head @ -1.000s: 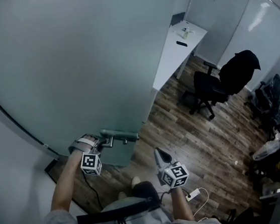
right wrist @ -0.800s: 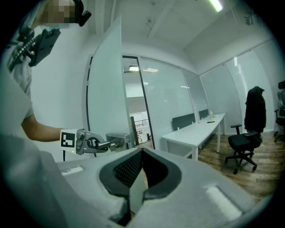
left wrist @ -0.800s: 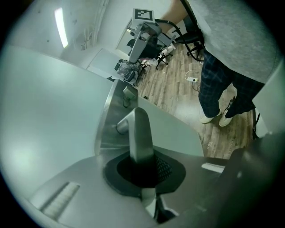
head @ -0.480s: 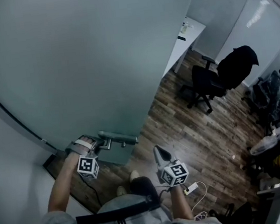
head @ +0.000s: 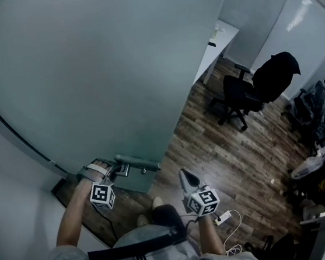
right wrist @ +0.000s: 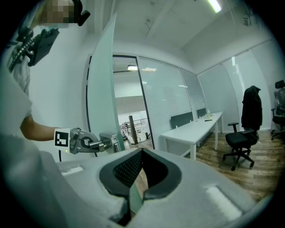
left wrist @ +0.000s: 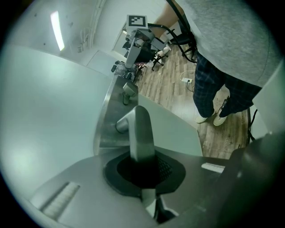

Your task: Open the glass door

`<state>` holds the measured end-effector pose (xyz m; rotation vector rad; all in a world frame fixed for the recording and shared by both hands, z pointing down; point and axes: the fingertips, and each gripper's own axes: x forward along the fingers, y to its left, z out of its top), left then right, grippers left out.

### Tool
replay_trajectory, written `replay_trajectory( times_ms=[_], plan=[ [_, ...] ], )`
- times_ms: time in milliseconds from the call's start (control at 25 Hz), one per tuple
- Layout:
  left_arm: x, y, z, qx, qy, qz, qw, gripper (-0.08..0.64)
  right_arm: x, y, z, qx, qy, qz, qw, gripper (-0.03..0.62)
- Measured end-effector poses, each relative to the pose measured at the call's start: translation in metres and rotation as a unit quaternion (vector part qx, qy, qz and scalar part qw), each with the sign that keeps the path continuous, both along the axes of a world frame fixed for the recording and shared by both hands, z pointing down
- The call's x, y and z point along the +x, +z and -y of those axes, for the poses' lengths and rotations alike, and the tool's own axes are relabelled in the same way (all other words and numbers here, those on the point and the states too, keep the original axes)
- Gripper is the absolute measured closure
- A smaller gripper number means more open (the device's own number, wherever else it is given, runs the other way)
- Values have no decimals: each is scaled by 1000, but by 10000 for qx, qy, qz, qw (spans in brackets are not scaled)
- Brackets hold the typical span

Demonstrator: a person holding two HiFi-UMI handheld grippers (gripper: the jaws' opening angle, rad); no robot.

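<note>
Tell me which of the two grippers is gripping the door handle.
The left gripper, its jaws closed on the metal handle of the glass door; the right gripper hangs shut and empty, away from the door.

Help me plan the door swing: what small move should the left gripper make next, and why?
Probably ease the left gripper a little along the door's arc to widen the gap. Its jaws are shut on the door handle. The glass door already stands ajar, with wood floor showing past its edge. The right gripper is shut, empty and clear of the door.
</note>
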<state>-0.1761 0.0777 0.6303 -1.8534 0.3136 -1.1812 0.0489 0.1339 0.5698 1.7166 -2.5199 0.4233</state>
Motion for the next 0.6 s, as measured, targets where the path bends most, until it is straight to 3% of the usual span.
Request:
replay_trajectory(
  times_ms=[600],
  plan=[
    [-1,-3,-1,-119,28,-27,9999,541,1,-4,-8,-1,114,10,9999,591]
  ],
)
